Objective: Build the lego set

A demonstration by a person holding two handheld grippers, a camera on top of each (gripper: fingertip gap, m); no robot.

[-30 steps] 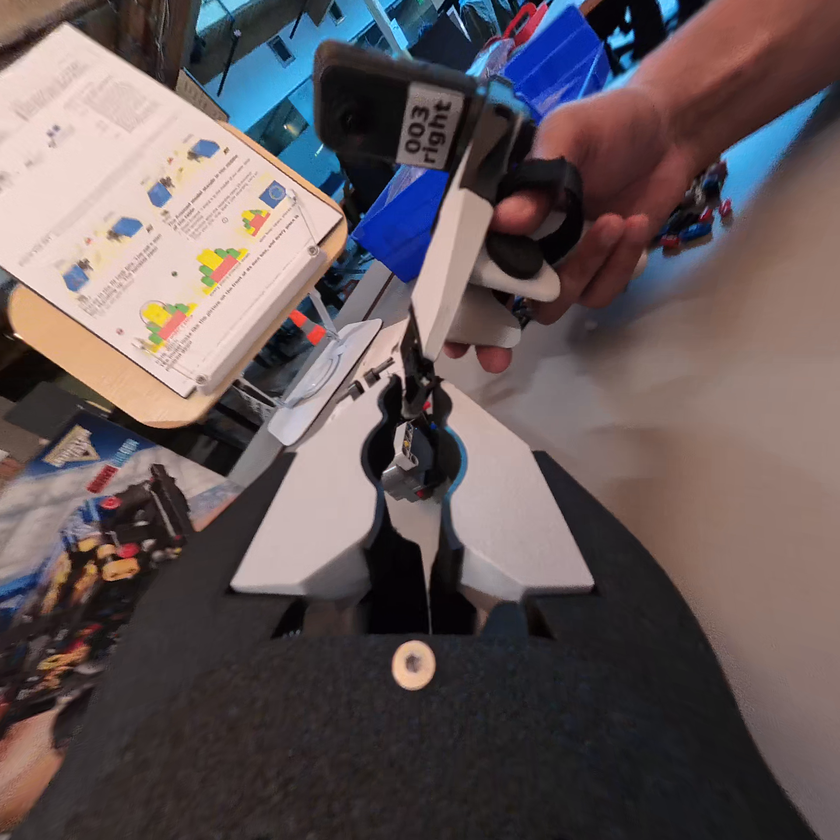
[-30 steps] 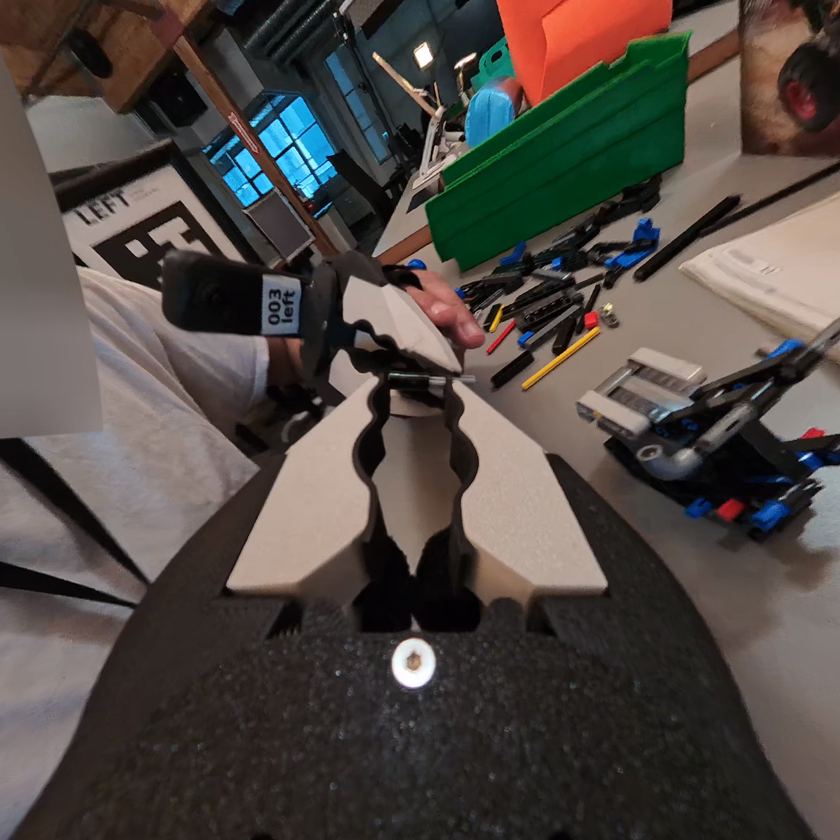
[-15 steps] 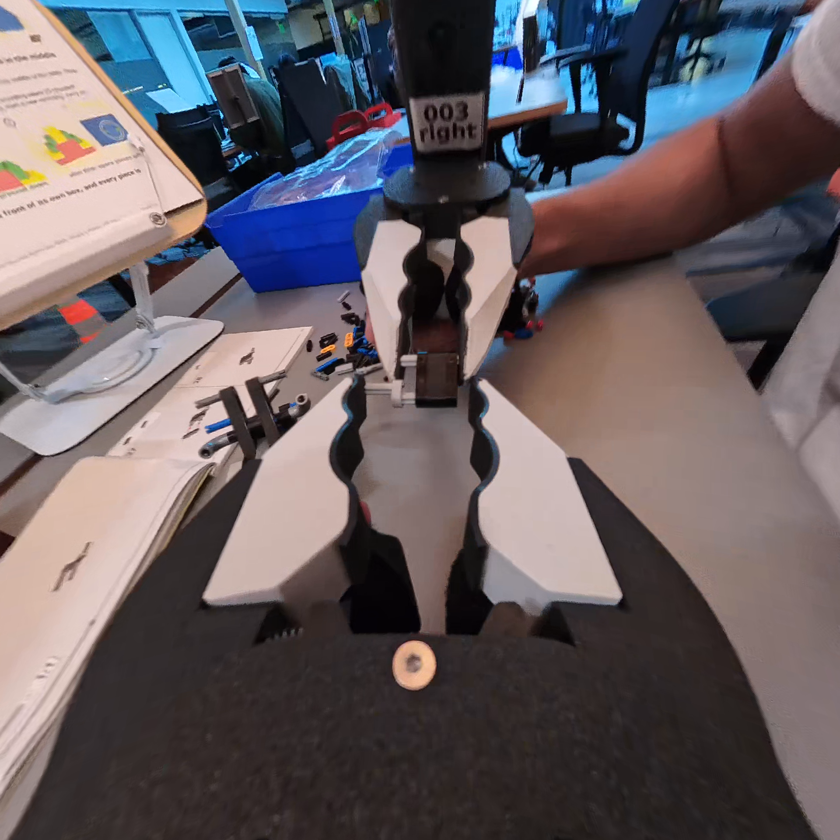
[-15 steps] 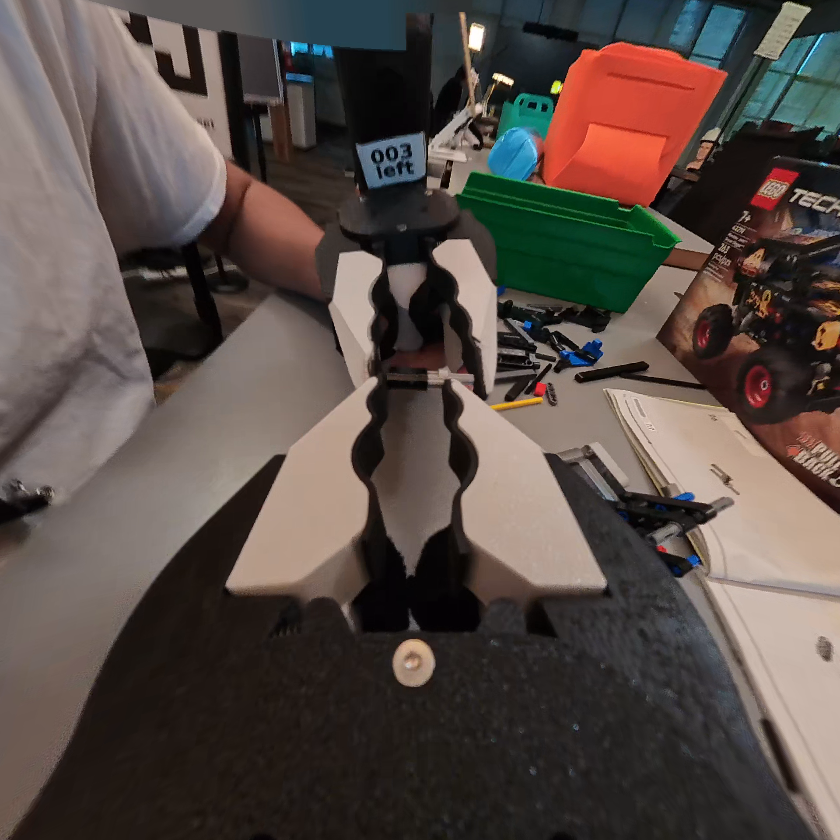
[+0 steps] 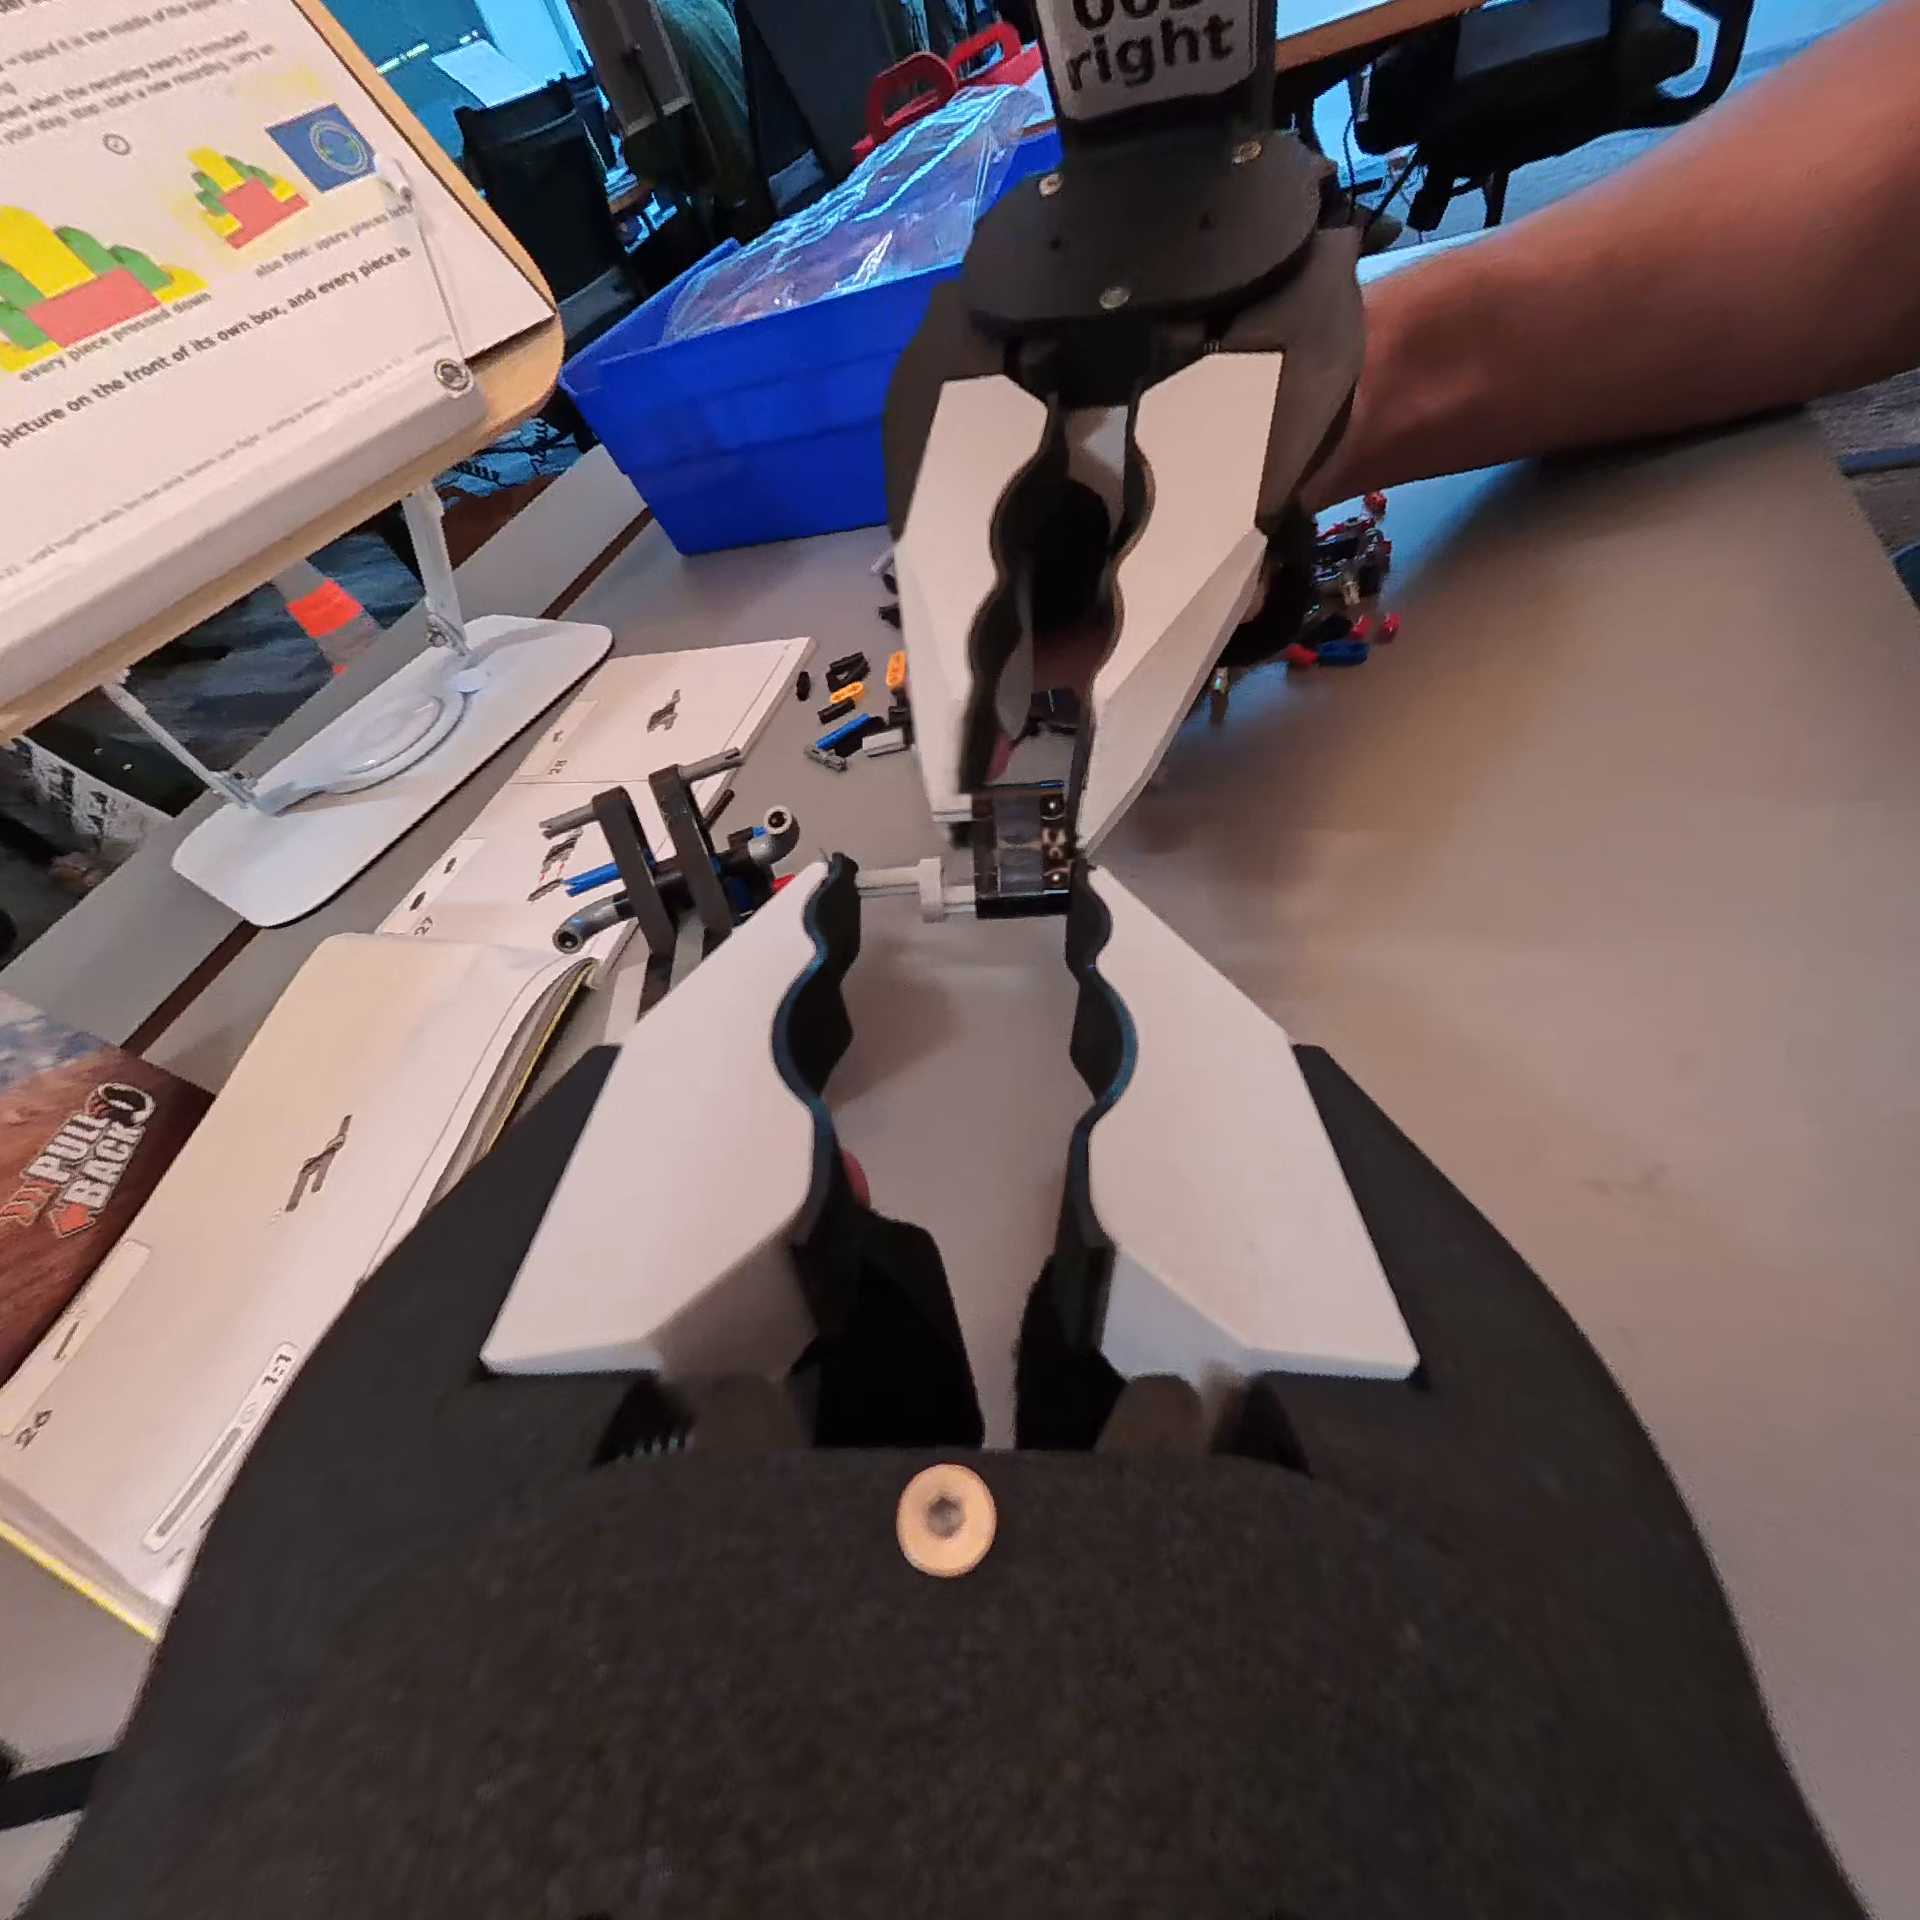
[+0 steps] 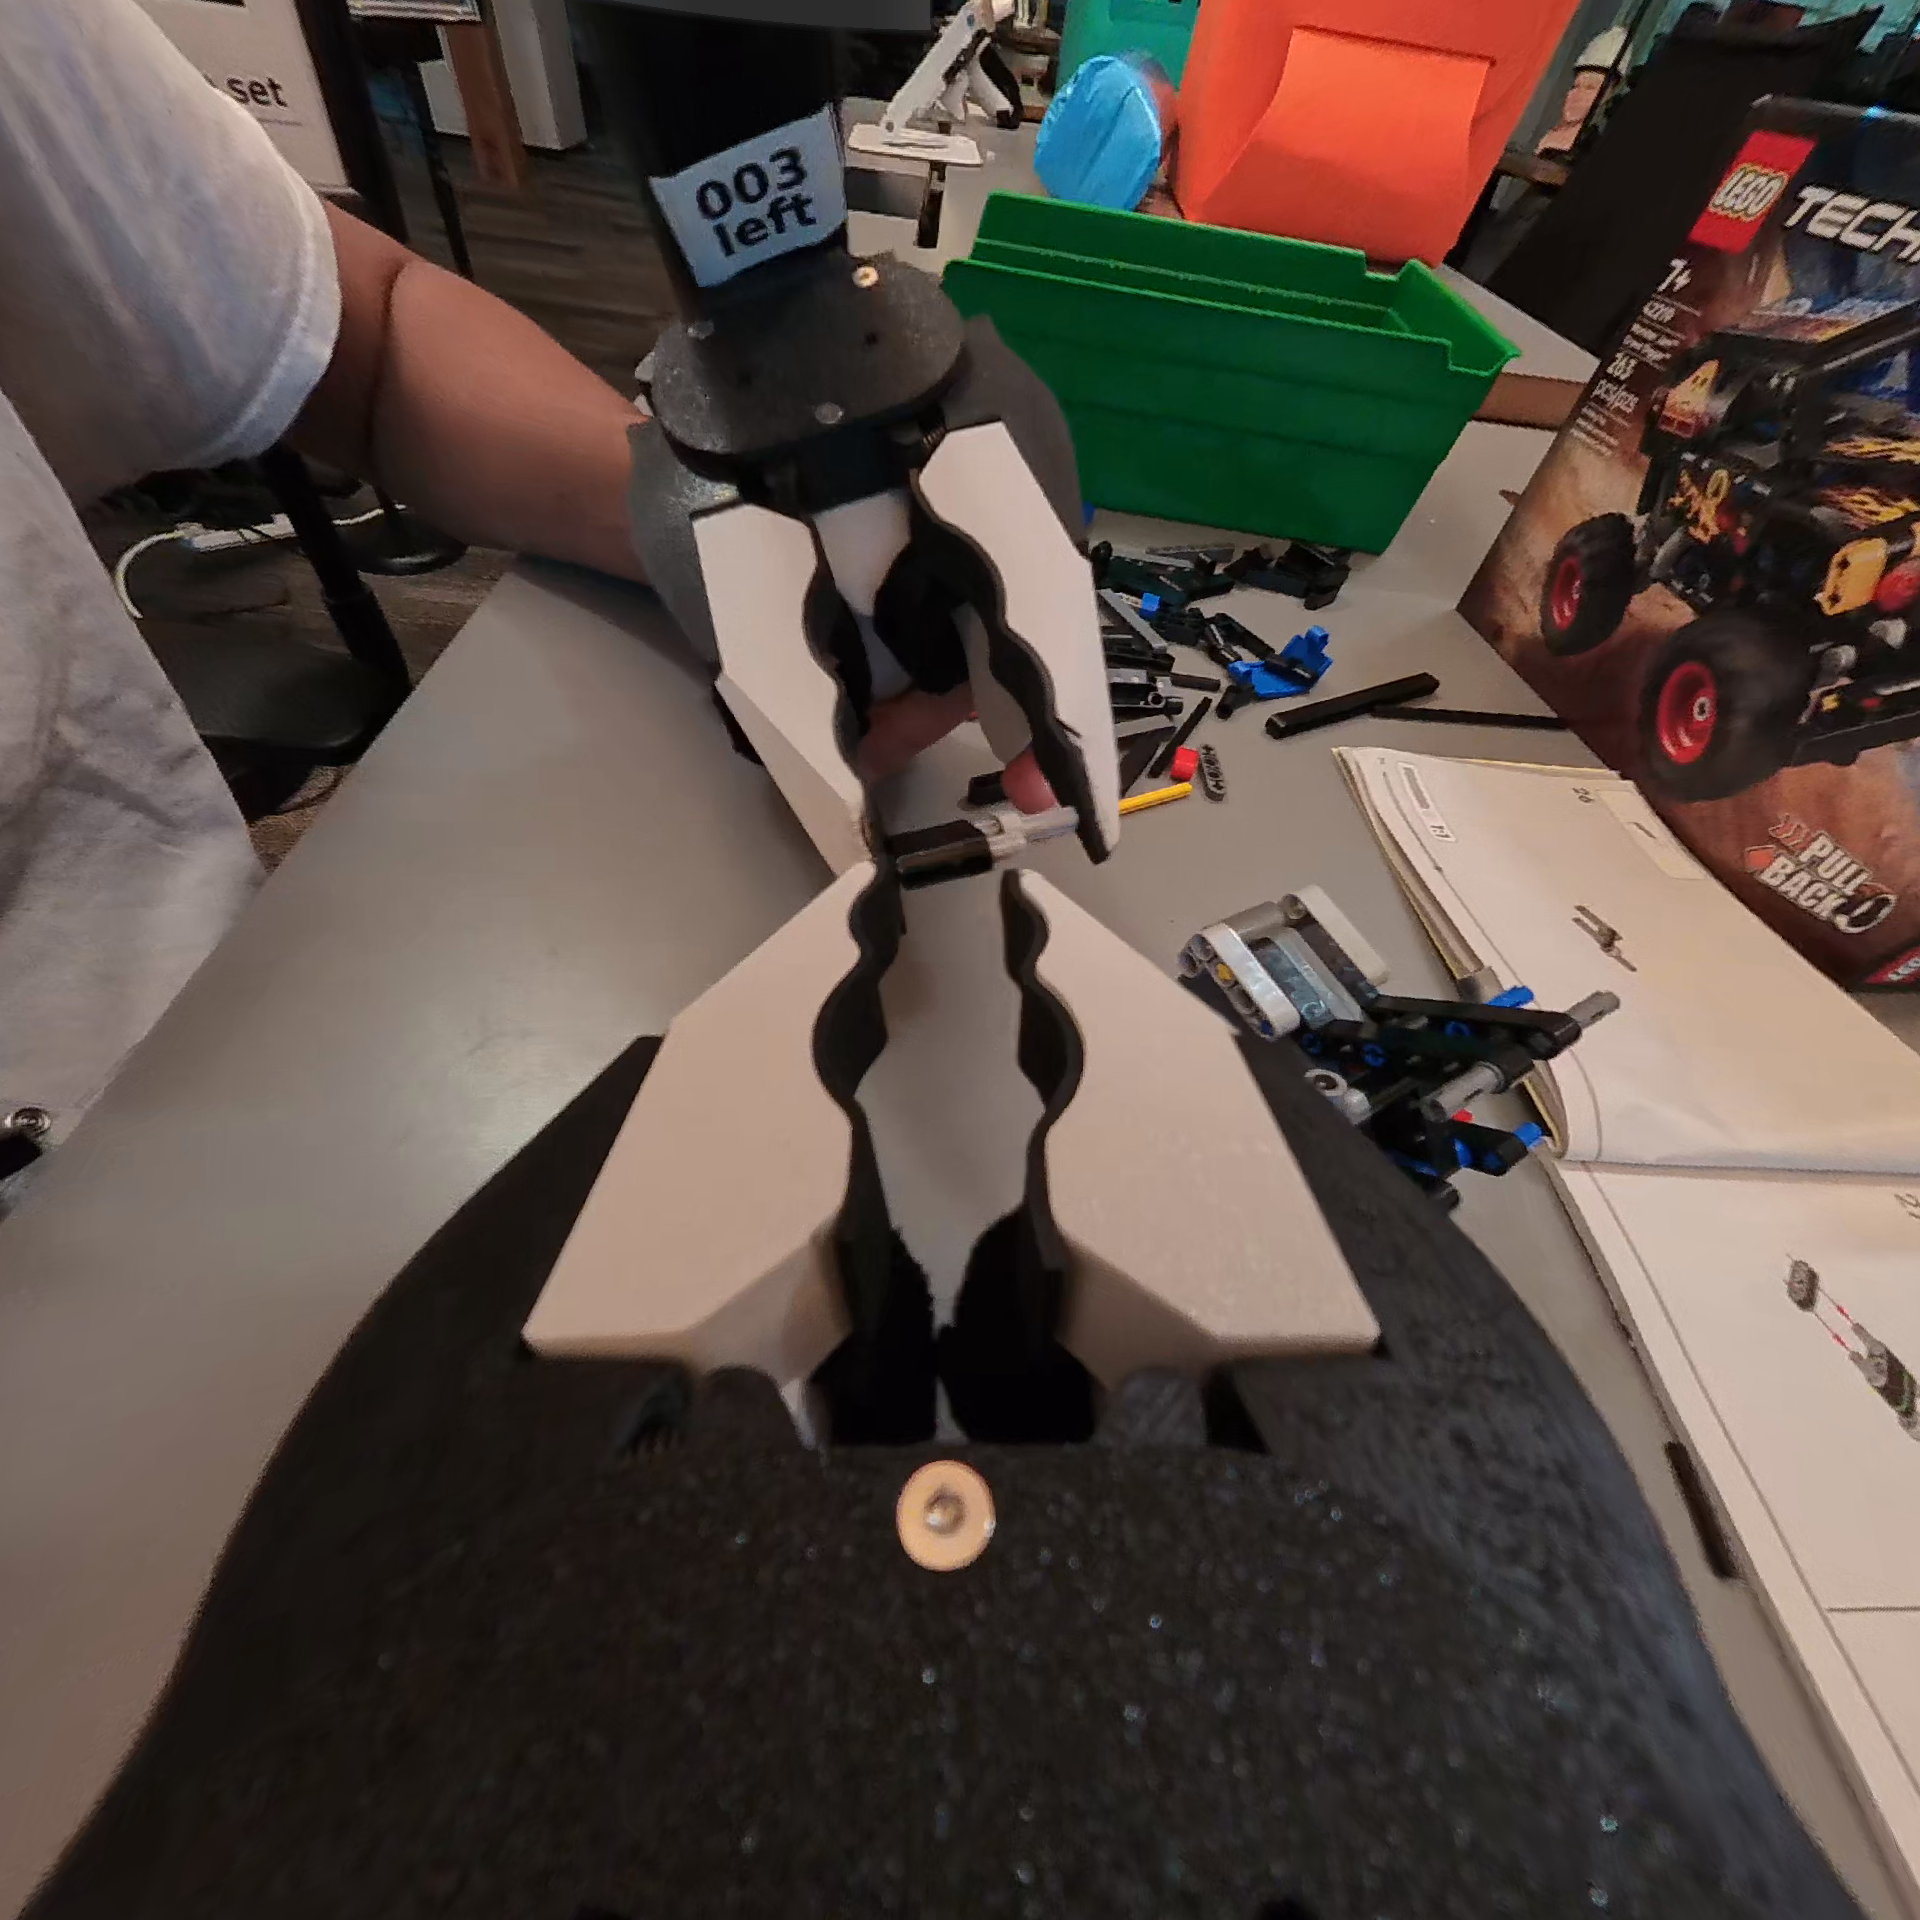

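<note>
I am mid hand-over, fitting a small piece in the air above the worktop (image 5: 1455,987). My right gripper (image 5: 1023,831) pinches a black block with a pale axle (image 5: 997,878) sticking out sideways. My left gripper (image 5: 951,894) is spread around it, axle tip at one finger. Next, I judge, I must close squarely without skewing the axle. The half-built chassis (image 6: 1382,1039) waits nearby.
</note>
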